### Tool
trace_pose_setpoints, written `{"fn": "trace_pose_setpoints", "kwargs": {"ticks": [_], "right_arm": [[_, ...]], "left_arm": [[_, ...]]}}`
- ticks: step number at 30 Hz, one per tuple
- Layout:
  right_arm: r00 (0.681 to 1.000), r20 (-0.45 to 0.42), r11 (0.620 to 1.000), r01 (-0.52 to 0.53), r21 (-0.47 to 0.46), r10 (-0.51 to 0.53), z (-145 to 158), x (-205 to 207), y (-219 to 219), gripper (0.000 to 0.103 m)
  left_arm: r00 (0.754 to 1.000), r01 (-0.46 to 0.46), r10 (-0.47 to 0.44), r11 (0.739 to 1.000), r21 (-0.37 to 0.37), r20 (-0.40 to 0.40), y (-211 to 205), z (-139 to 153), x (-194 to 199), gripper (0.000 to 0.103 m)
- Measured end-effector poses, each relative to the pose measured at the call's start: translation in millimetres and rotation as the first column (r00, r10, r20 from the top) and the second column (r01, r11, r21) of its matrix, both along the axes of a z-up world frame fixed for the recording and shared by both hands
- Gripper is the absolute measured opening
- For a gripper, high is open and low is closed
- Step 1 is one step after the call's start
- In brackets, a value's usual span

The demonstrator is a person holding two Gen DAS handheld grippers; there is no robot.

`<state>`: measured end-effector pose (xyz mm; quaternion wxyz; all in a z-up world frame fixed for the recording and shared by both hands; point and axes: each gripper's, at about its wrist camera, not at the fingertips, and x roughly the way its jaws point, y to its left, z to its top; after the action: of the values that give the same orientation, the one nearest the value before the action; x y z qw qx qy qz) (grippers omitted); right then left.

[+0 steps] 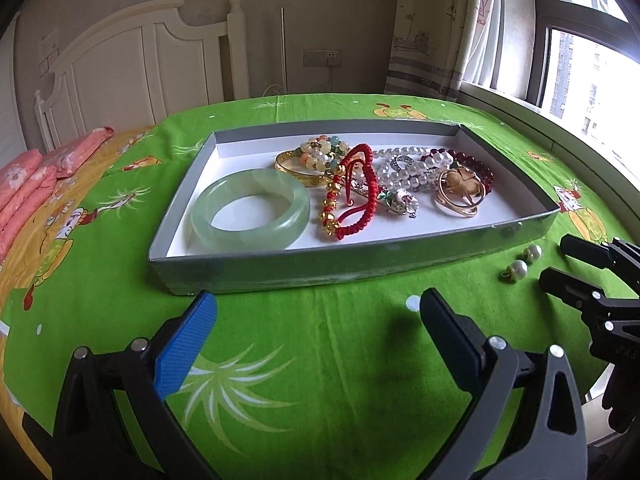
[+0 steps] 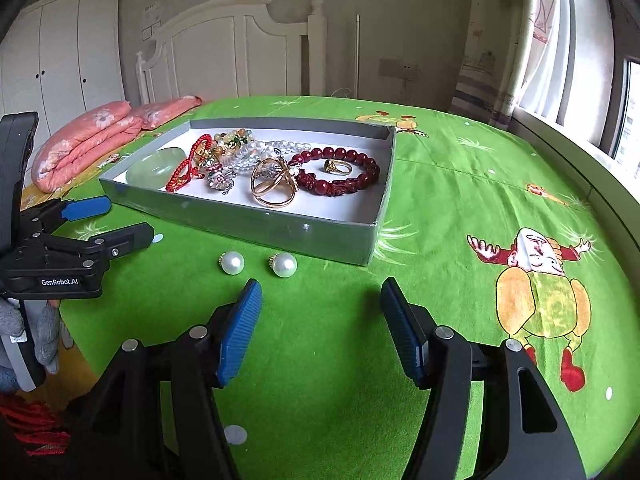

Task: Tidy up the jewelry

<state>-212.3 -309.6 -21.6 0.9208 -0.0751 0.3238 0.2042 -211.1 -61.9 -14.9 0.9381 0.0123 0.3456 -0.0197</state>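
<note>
A shallow grey box (image 1: 280,270) with a white floor lies on a bed (image 1: 304,360) covered in a bright green cartoon sheet. The box's long axis runs left to right across the left wrist view, its long near wall facing the grippers.

Inside, a pale green jade bangle (image 1: 251,209) lies flat at the left end. Beside it sit a red cord bracelet (image 1: 358,192), a gold bangle (image 1: 296,170), pearl strands (image 1: 404,168), a dark red bead bracelet (image 2: 340,172) and overlapping gold rings (image 2: 274,184), heaped together toward the middle and right. A small gold ring (image 2: 338,167) lies inside the bead bracelet's loop. Small silver pieces in the heap are too tangled to tell apart.

Two pearl earrings (image 2: 258,264) lie side by side on the sheet just outside the box's near wall, apart from each other.

The right gripper (image 2: 320,328) hovers just short of the earrings, its jaws spread and empty. The left gripper (image 1: 318,328) sits before the near wall, jaws wide, holding nothing.

Folded pink bedding (image 2: 88,140) lies by a white headboard (image 1: 132,68). A window (image 1: 580,76) is at right.
</note>
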Motion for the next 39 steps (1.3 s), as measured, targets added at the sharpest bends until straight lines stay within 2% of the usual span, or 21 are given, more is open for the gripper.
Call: {"fn": "trace_pose_setpoints", "kwargs": {"ticks": [6, 19, 24, 27, 30, 32, 34, 37, 39], "right_arm": [[0.999, -0.035, 1.0, 0.0, -0.023, 0.0, 2, 11, 7, 0.061], [1.0, -0.025, 1.0, -0.012, -0.023, 0.012, 2, 15, 9, 0.059], [1.0, -0.026, 1.0, -0.002, -0.023, 0.001, 2, 15, 7, 0.05], [0.999, -0.033, 1.0, -0.002, -0.009, 0.002, 2, 13, 4, 0.042], [0.999, -0.034, 1.0, -0.022, 0.022, 0.023, 3, 8, 3, 0.038], [0.998, -0.023, 0.999, -0.051, 0.016, 0.051, 2, 5, 8, 0.033], [0.998, -0.01, 0.998, -0.064, -0.004, 0.064, 2, 4, 15, 0.032], [0.998, -0.016, 0.998, -0.061, 0.007, 0.061, 2, 8, 17, 0.031], [0.998, -0.022, 0.999, -0.053, 0.003, 0.053, 4, 11, 18, 0.025]], "left_arm": [[1.0, 0.001, -0.001, 1.0, 0.003, -0.002, -1, 0, 1, 0.1], [1.0, -0.001, 0.001, 1.0, 0.017, -0.008, -2, 1, 1, 0.1], [0.999, 0.012, -0.012, 1.0, 0.001, -0.034, -3, 1, 2, 0.1], [0.998, 0.058, -0.058, 0.998, 0.001, -0.038, -12, 1, -4, 0.1], [0.991, 0.126, -0.126, 0.992, 0.012, -0.037, -29, 2, -11, 0.1], [0.985, 0.17, -0.169, 0.985, 0.021, -0.039, -40, 2, -13, 0.1], [0.979, 0.203, -0.201, 0.979, 0.021, -0.044, -48, 2, -13, 0.099], [0.968, 0.248, -0.247, 0.969, 0.007, -0.051, -56, 2, -13, 0.093], [0.962, 0.268, -0.267, 0.963, 0.007, -0.053, -60, 3, -14, 0.085]]}}
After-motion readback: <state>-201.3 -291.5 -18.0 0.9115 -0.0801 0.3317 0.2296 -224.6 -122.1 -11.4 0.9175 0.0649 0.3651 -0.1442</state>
